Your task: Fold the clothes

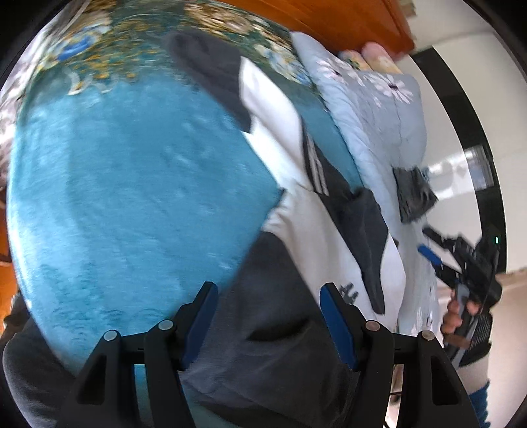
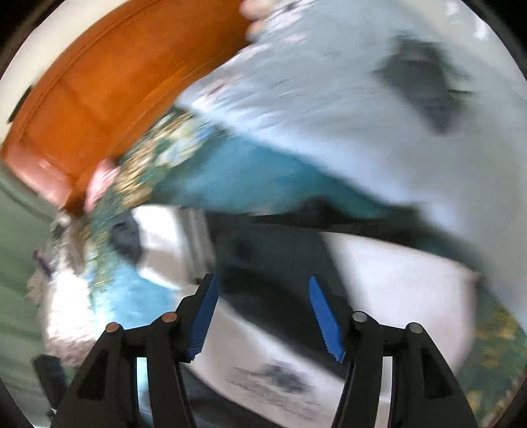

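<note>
Both grippers stand with their blue-padded fingers spread wide and nothing between them. From its own camera, the left gripper (image 1: pixel 268 324) hangs over the dark grey part of a garment (image 1: pixel 316 230), close above the cloth; whether the pads touch it cannot be told. The right gripper (image 2: pixel 262 316) also hovers over the same garment (image 2: pixel 395 286), jaws apart, above a dark band and a white panel. That view is heavily blurred, so fine detail is lost.

No box, basket or drawer shows in either view; the clothing lies loose on a bed covered by a teal blanket (image 1: pixel 138 197) with a flowered border (image 1: pixel 98 49) at its far end.

The garment is white and dark grey, with dark sleeves or panels, a few thin white stripes on one dark section, and a small dark printed mark on the white near the left gripper's right finger. It lies crumpled and spread, not folded, running along the blanket's right side from near the grippers toward the far end. Just beside it lies a pale blue quilt (image 1: pixel 372 108) with daisy prints, and a small dark grey cloth (image 1: pixel 413 194) rests on top of that quilt. An orange wooden headboard (image 1: pixel 329 19) stands behind the bed.

In the left wrist view, the right gripper (image 1: pixel 431 247) shows at the right edge, held in a hand (image 1: pixel 456 314) beside the quilt.
</note>
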### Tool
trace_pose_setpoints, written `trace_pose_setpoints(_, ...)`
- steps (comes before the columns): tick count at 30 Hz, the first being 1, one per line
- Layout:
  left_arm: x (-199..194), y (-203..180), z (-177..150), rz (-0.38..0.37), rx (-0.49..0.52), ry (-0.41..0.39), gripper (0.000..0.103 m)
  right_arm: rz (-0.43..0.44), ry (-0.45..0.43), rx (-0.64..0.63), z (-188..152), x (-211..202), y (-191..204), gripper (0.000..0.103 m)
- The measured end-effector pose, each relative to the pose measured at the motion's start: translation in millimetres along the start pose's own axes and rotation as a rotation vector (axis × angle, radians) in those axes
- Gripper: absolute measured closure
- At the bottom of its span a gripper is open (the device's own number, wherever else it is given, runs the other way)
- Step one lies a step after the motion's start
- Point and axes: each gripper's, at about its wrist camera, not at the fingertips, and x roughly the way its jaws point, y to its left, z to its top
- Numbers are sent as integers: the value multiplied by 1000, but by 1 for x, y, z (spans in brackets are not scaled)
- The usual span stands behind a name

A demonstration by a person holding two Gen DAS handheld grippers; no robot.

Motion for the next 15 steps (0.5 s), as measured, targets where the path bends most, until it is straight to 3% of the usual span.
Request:
trace_pose_setpoints(2, 8, -15, 0, 1, 38, 22, 35, -69, -5, 49, -14, -14, -39, 44)
trace_pose_setpoints(4, 19, -32, -3, -1, 76, 50, 35, -168, 26, 90, -38, -21, -81, 44)
trace_pose_setpoints(6, 26, -42, -6, 1, 101, 70, 35, -209, 72, 126, -61, -18, -109, 44)
trace_pose_setpoints(10, 37, -57, -15, 19, 158, 112, 35, -192, 73, 178, -85, -12, -128, 44)
trace_pose_setpoints(15, 33, -57, -11, 32, 154, 100, 35, -159, -15, 141, -67, -2, -121, 44)
